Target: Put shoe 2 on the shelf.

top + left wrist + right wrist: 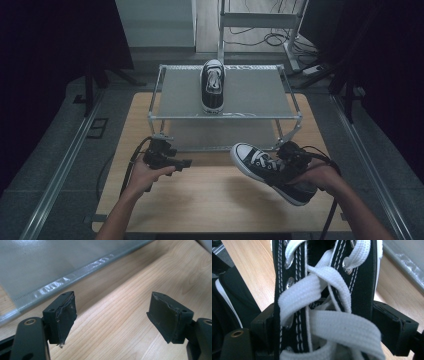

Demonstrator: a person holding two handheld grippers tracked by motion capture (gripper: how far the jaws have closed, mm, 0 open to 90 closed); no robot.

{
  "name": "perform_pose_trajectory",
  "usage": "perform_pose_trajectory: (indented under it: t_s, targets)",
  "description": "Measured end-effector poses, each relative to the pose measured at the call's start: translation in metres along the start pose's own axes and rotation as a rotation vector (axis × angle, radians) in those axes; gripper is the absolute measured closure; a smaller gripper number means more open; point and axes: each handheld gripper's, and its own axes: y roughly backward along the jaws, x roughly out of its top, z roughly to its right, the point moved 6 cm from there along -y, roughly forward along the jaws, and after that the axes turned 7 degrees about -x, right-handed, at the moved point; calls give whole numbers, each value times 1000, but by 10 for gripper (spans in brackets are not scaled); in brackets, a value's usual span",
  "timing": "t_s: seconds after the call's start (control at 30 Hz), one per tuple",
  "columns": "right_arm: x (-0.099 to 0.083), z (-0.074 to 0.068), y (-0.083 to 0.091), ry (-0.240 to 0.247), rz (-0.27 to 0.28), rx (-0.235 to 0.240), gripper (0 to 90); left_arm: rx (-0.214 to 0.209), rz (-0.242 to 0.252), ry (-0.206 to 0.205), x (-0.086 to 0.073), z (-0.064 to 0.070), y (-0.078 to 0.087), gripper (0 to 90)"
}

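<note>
Right gripper (286, 159), at the lower right of the high view, pinched a black sneaker (267, 171) with white laces by its laced upper. That shoe hung tilted above the wooden table (210, 200), its white toe cap pointing toward the middle of the frame and its heel low at the right. In the right gripper view the two black jaws pressed against either side of the sneaker (324, 302), with the white laces (329, 325) crossing between them.

Left gripper (172, 161) sat at the lower left of the high view, held in the person's left hand (147, 175), its jaws spread wide with nothing between them. In the left gripper view the left gripper (112, 315) showed only bare table (120, 315) under the gap.

At the upper centre of the high view stood a metal two-tier rack (260, 95). Its top shelf carried a second black sneaker (212, 85), upright, toe toward the far edge. Its lower shelf (220, 135) lay in shadow
</note>
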Motion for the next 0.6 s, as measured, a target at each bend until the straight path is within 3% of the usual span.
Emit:
perform_pose_trajectory:
  t_s: [0.17, 0.3, 0.6]
  targets:
    - [7, -2, 9, 1, 23, 31, 160, 8, 20, -9, -8, 2, 0, 223]
    - [13, -1, 15, -6, 28, 22, 160, 29, 17, -16, -15, 1, -1, 223]
    - [23, -1, 30, -13, 49, 18, 161, 20, 13, -10, -36, 2, -6, 222]
